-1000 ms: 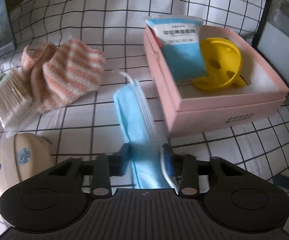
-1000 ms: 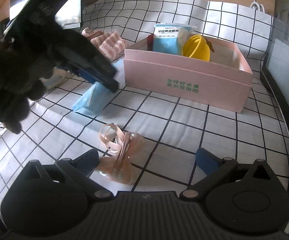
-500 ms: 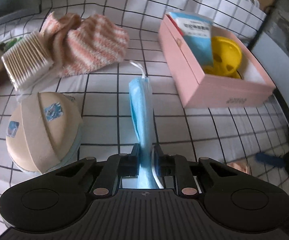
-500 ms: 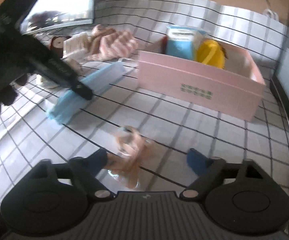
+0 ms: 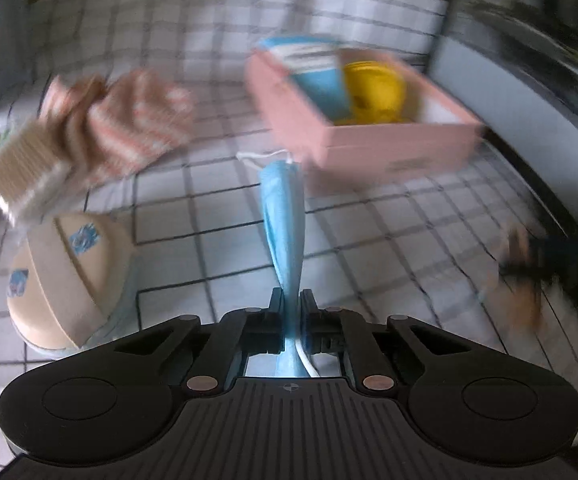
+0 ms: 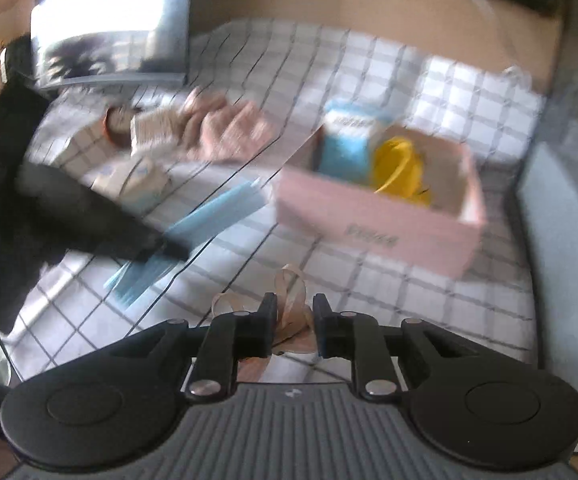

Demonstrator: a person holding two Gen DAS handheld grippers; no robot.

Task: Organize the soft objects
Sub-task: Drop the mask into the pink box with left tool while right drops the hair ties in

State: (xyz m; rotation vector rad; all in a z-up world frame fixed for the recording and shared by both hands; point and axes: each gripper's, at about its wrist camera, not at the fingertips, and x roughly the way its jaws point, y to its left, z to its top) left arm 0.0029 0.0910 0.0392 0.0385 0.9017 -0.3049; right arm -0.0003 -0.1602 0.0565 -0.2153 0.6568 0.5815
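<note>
Since a second ago both sets of jaws have been closed on soft items. The blue face mask [image 5: 283, 216] is pinched in the left gripper [image 5: 292, 300] at lower centre, its far end hanging toward the pink box [image 5: 389, 144]. The peach ribbon bow [image 6: 291, 312], bottom centre of the right view, is clamped in the right gripper [image 6: 295, 308] and lifted. Both seem ready for boxing. The box, upper right, already holds a blue packet [image 5: 313, 68] and a yellow perforated ball [image 5: 375, 92]. The striped cloth [image 5: 129, 124], cotton swabs [image 5: 21, 164] and a beige round pad [image 5: 69, 276] remain at left.
</note>
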